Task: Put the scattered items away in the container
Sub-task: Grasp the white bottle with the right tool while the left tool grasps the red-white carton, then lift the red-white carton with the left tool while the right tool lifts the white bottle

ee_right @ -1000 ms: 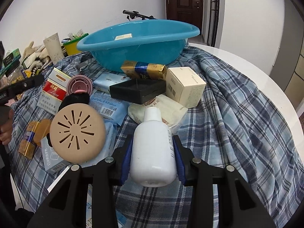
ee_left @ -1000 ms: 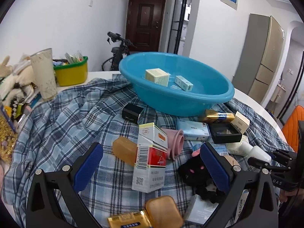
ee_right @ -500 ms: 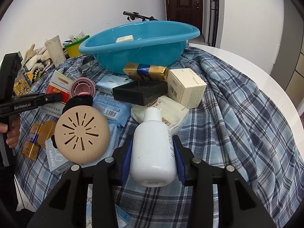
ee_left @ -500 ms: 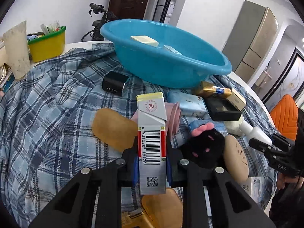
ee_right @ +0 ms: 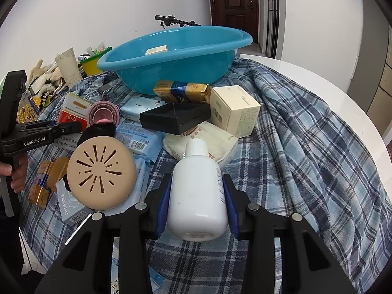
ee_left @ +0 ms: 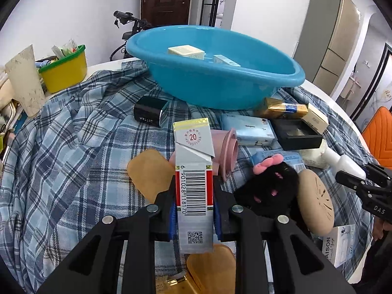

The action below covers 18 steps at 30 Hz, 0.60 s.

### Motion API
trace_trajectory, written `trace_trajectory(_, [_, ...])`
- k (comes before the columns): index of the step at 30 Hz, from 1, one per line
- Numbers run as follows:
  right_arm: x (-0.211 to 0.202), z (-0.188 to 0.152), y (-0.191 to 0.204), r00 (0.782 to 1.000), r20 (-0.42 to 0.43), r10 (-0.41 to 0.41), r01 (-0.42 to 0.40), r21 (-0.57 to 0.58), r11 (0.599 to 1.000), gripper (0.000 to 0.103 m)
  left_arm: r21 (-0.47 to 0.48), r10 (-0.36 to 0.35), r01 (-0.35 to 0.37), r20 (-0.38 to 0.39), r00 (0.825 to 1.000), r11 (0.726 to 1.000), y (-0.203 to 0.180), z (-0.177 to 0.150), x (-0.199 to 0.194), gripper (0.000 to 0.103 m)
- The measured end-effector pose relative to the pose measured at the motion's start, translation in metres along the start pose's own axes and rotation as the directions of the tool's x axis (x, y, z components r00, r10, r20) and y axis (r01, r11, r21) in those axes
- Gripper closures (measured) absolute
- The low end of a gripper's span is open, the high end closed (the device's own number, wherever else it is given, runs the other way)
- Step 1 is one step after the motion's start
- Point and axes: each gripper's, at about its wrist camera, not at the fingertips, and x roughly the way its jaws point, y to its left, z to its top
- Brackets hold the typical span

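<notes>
Your left gripper (ee_left: 193, 216) jaws clamp the tall red-and-grey cardboard carton (ee_left: 193, 183) low, so it may tip; your right gripper (ee_right: 197, 208) jaws pinch the smooth white plastic bottle (ee_right: 197, 191), which may slip.

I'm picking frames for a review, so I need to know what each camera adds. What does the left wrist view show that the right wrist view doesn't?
Only the left wrist view: the left tool shut on the barcoded carton, the small black box and an orange chair.

Only the right wrist view: the right tool shut on the white bottle, and the person's hand on the left tool's handle.

Both: the blue basin holding a cream box, the tan vented disc, the open black tray and the plaid cloth.
</notes>
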Motion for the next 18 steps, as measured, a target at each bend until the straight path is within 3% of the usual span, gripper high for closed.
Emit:
trace_trajectory(6, [-0.005, 0.001, -0.004, 0.999, 0.034, -0.007, 0.006, 0.044, 0.999, 0.065, 0.001, 0.033, -0.033, 0.023, 0.999, 0.999, -0.003, 0.000, -0.001, 0.080])
trace_trajectory(18, [-0.018, 0.012, 0.011, 0.996, 0.084, -0.031, 0.030, 0.012, 0.999, 0.065, 0.000, 0.099, -0.101, 0.172, 0.980, 0.995, -0.023, -0.002, -0.036, 0.080])
